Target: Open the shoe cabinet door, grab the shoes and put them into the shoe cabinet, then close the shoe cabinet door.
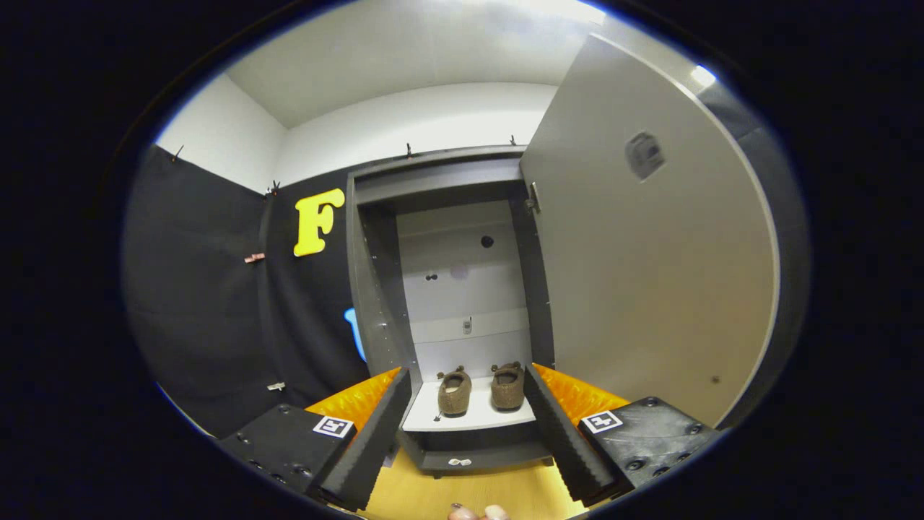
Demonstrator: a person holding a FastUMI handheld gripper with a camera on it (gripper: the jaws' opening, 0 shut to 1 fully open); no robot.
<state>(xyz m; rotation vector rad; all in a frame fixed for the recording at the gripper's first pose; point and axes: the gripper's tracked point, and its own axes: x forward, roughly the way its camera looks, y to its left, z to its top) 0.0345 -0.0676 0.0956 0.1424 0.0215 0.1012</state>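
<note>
The grey shoe cabinet (pixel 375 303) stands straight ahead with its door (pixel 650 274) swung wide open to the right. Two brown slipper-like shoes, the left shoe (pixel 454 391) and the right shoe (pixel 508 385), sit side by side on the white bottom shelf (pixel 476 419), heels toward me. My gripper (pixel 469 404) is open, its black ribbed fingers (pixel 375 433) spread well apart with nothing between them. The shoes lie beyond the fingertips, framed in the gap between them.
Black cloth walls close off the left side beside the cabinet. A pale wooden floor (pixel 433 495) lies under the fingers. The open door blocks the right side. A person's fingertips (pixel 476 513) show at the very bottom.
</note>
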